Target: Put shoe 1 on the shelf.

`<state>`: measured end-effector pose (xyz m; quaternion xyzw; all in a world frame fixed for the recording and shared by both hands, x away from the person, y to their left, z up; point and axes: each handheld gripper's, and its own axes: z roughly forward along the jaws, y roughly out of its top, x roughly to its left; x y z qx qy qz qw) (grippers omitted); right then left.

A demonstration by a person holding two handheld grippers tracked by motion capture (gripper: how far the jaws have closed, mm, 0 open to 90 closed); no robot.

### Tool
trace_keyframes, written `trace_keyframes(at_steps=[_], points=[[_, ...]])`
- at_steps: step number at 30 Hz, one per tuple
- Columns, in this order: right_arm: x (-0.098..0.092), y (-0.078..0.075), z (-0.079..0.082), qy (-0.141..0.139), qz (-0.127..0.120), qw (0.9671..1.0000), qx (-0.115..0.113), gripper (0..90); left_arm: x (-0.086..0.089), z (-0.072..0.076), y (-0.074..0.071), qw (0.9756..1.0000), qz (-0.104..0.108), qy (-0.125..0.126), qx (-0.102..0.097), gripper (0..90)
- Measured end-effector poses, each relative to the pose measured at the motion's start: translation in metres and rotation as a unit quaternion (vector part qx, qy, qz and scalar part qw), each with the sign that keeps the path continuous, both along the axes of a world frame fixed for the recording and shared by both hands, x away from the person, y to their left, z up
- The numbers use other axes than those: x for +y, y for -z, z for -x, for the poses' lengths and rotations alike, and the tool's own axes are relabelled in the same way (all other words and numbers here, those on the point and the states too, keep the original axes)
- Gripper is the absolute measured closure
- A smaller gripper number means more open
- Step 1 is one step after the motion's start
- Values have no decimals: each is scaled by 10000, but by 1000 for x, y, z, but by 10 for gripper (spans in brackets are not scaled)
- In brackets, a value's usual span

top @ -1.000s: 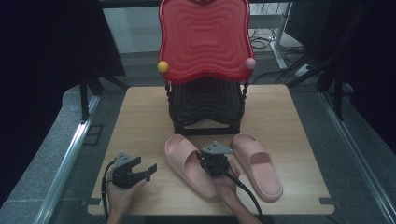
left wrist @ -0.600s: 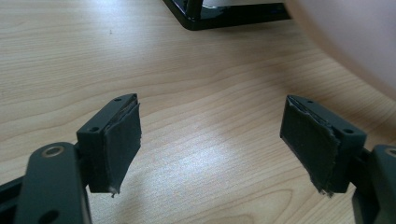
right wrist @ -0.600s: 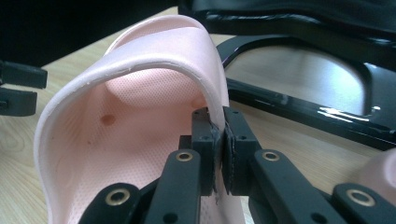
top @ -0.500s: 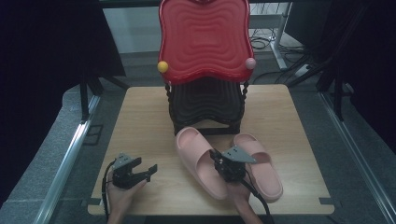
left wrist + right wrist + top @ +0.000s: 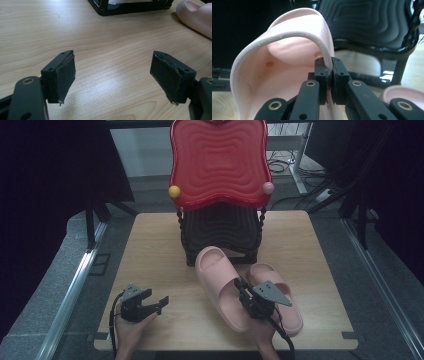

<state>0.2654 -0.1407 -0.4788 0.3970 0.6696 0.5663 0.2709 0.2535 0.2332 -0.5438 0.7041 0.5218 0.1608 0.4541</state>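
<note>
Two pink slippers lie near the table's front right. My right gripper (image 5: 243,291) is shut on the strap edge of the left slipper (image 5: 220,280); in the right gripper view the gripper (image 5: 329,72) pinches that slipper's (image 5: 287,57) thin strap rim, toe lifted toward the chair. The other slipper (image 5: 279,295) lies flat just right of it, partly under my hand. My left gripper (image 5: 159,303) rests open at the front left, and in its own view the gripper (image 5: 112,75) holds nothing over bare wood.
A small chair with a red back (image 5: 217,162) and black seat (image 5: 220,227) stands at the table's (image 5: 150,250) middle rear. Its black base frame (image 5: 125,6) is ahead of my left gripper. A slipper's toe (image 5: 197,15) shows at that view's right.
My right gripper has carried the left slipper rightward and toward the chair, closer to the other slipper. The left gripper stayed put.
</note>
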Motion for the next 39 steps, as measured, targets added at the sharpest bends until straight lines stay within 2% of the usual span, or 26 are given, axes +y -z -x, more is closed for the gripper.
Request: trace_keyframes(at_steps=[12, 16, 27, 32, 39], points=[[-2, -35, 8, 78, -258, 9978, -611, 846, -1, 0, 0, 10000, 7, -1, -16, 206], [-2, -42, 8, 84, -298, 9970, -702, 847, 0, 1, -1, 9999, 36, -16, -98, 213], [4, -61, 2, 149, -440, 9948, -904, 847, -1, 0, 0, 10000, 16, -9, -66, 211], [4, -67, 0, 190, -436, 9940, -981, 848, 1, 1, -1, 9999, 41, -37, -123, 213], [6, -82, -3, 190, -465, 9925, -1111, 848, 0, 1, -1, 9999, 73, 17, -95, 213]])
